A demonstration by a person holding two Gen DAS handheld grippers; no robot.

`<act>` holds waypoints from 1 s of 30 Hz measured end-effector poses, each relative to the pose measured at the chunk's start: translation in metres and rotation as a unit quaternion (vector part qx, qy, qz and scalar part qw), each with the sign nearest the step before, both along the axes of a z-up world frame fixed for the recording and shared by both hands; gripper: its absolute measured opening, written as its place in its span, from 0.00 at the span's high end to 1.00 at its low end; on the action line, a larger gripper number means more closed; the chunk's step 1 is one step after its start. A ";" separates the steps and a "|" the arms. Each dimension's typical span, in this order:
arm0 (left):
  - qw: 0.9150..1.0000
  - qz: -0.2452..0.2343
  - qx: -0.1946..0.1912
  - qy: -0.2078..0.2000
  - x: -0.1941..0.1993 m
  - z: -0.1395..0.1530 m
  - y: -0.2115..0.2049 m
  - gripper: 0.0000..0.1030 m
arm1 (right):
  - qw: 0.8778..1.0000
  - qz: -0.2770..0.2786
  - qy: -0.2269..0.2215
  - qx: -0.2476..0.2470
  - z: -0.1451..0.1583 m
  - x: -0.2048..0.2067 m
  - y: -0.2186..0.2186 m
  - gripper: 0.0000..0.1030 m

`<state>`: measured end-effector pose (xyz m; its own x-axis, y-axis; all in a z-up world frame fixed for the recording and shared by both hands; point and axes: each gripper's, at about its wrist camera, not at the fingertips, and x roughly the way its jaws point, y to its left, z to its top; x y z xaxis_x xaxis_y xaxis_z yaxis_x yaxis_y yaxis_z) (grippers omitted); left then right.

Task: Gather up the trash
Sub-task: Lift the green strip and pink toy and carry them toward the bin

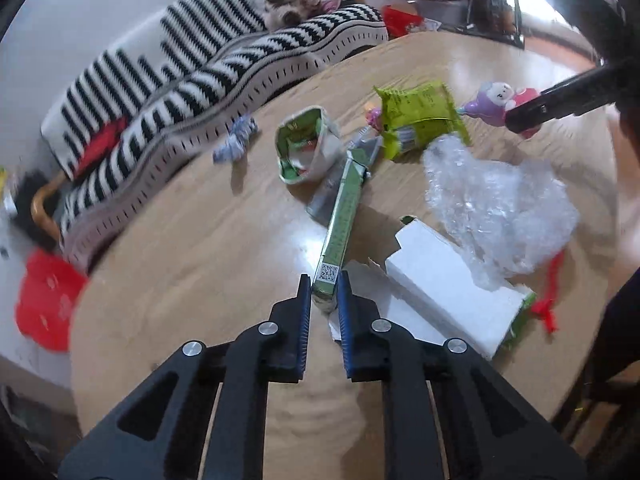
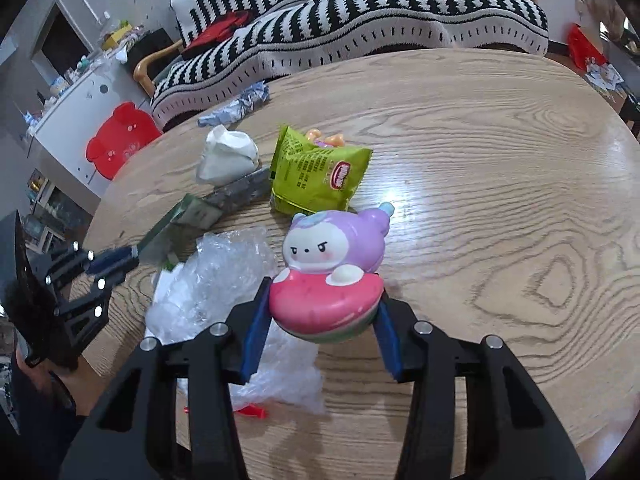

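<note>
My left gripper (image 1: 324,280) is shut on the near end of a long flat green carton (image 1: 340,220). The carton's far end reaches toward a silvery wrapper on the round wooden table (image 1: 192,248). In the right wrist view my right gripper (image 2: 325,288) is shut on a pink and purple toy figure (image 2: 336,252), its blue pads pressing the pink base from both sides. The same toy (image 1: 496,100) shows at the upper right of the left wrist view. Other trash includes a green snack bag (image 2: 316,176), a torn white packet (image 1: 306,144) and clear bubble wrap (image 1: 500,200).
A white box (image 1: 448,292) lies beside the left gripper, partly under the bubble wrap. Crumpled blue-white paper (image 2: 236,110) sits near the far table edge. A sofa with a black-and-white striped throw (image 2: 360,20) stands behind the table, with a red bear-shaped stool (image 2: 120,140) to its left.
</note>
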<state>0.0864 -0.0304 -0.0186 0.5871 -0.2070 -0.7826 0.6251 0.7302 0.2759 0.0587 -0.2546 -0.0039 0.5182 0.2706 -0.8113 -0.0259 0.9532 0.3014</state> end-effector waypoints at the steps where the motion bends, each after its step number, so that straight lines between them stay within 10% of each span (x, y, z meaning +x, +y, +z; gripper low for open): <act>1: 1.000 0.007 -0.010 0.006 -0.005 0.003 0.003 0.89 | 1.000 -0.002 -0.002 0.002 0.002 -0.001 -0.001 0.55; 11: 0.992 0.099 -0.079 -0.013 -0.017 0.035 0.027 0.89 | 0.999 -0.015 -0.022 0.030 0.016 -0.032 -0.008 0.55; 30: 0.988 0.126 -0.066 0.056 0.010 -0.025 0.029 0.89 | 0.999 -0.023 -0.014 0.031 0.011 -0.046 -0.015 0.55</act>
<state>0.0963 -0.0014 -0.0436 0.5434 -0.1697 -0.8222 0.4407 0.8912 0.1073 0.0123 -0.2695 0.0076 0.5528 0.2959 -0.7790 0.0077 0.9330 0.3598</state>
